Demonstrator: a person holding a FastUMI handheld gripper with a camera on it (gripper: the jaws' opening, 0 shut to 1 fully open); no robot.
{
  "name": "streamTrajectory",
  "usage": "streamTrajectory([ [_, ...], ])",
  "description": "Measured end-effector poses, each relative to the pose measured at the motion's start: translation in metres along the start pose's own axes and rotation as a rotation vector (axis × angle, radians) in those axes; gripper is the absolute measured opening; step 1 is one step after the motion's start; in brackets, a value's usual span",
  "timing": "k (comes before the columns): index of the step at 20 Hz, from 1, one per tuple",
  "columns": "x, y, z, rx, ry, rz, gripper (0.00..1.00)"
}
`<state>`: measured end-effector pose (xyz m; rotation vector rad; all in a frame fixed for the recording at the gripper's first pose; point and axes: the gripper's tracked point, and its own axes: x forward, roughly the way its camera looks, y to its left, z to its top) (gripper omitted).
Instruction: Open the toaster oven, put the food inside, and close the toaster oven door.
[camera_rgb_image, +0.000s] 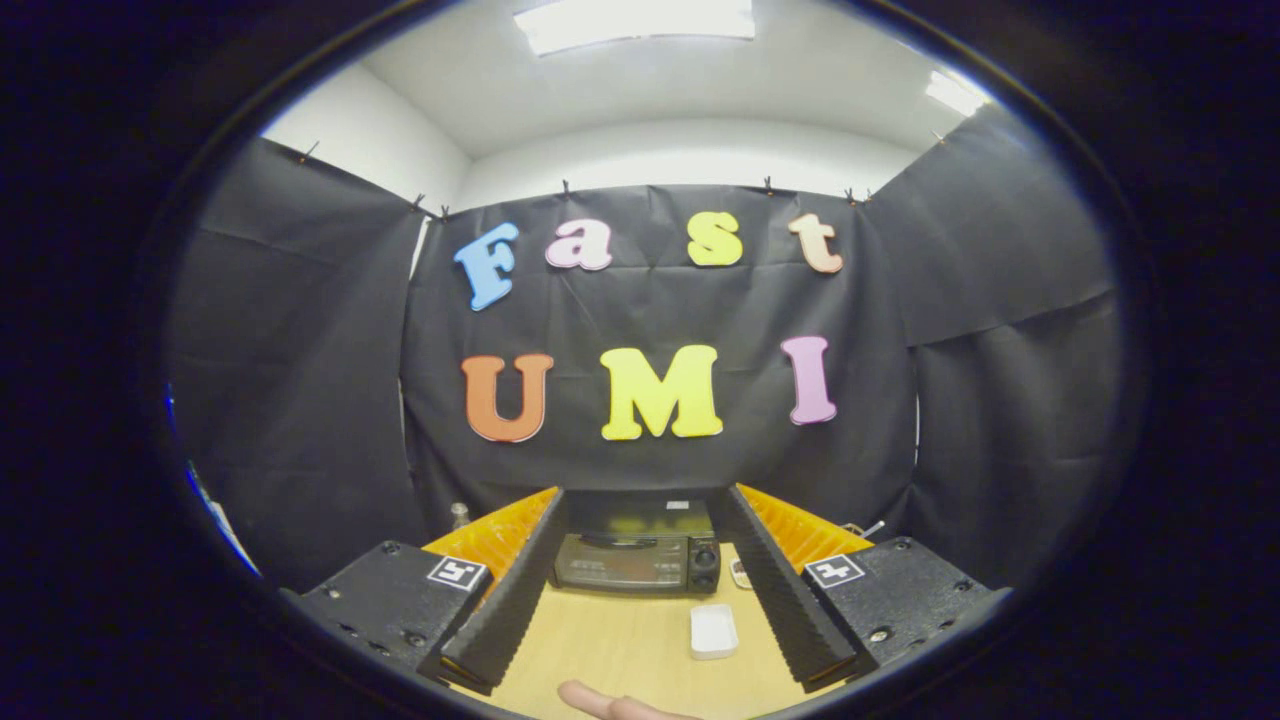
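A black toaster oven (637, 556) stands at the far side of the wooden table (610, 640), its glass door shut, dials on its right side. It sits well beyond my fingers, framed by the gap between them. My gripper (640, 655) is open, with nothing between its fingers, held above the table's near part. A small white rectangular dish (714, 631) lies on the table just inside the right finger (785, 600), in front of the oven's right end; what it holds cannot be made out. Near the table's front, between the fingers, a pale elongated object (610, 703) shows.
Black cloth walls close the booth behind and to both sides of the oven. A small pale object (738, 573) lies by the oven's right side. A small upright item (459, 515) stands at the back left beyond the left finger (510, 600).
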<state>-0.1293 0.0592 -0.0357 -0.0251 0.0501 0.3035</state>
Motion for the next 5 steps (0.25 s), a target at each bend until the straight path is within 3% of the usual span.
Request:
streamTrajectory([
  [5, -0.027, 0.002, -0.01, -0.001, -0.005, 0.022, 1.0],
])
